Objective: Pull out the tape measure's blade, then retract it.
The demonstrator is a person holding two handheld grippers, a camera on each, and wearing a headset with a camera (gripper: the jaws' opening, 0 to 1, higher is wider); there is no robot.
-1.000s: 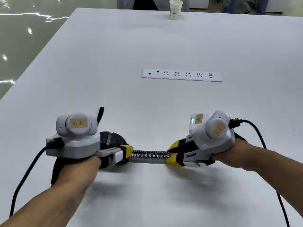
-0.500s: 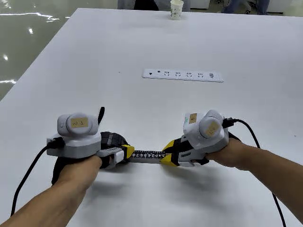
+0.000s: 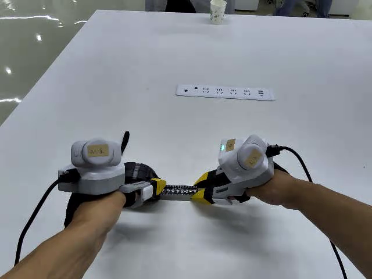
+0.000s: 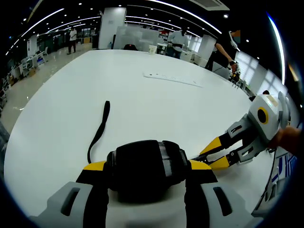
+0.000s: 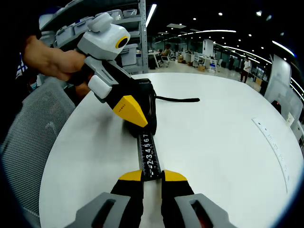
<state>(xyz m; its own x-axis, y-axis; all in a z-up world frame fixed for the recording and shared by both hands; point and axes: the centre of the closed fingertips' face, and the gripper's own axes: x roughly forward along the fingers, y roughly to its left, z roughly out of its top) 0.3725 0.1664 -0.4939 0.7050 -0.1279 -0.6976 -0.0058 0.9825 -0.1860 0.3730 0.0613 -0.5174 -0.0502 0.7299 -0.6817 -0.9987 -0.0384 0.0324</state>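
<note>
**Tape measure, blade part-drawn, held between two grippers**

Head view. The black rounded tape measure case (image 3: pixel 139 173) lay on the white table (image 3: pixel 174 58), clamped in the left gripper (image 3: pixel 154 187). Its dark numbered blade (image 3: pixel 179 190) ran flat from the case toward the person's right. The blade's tip was pinched in the closed right gripper (image 3: pixel 199 195). Long axis: left to right, across the person; any draw or return would likely run along that line. A white power strip (image 3: pixel 224 92) lay well beyond, and a paper cup (image 3: pixel 218 10) stood at the far edge. Handwritten stickers on both gripper housings were illegible.

Left gripper view. The yellow-tipped jaws were closed on the case's sides. A black wrist strap (image 4: pixel 97 135) lay ahead on the table.

Right gripper view. The case lay straight ahead, with the blade pointing at it. Numerals 2 to 7 were readable. No brand was legible.
</note>
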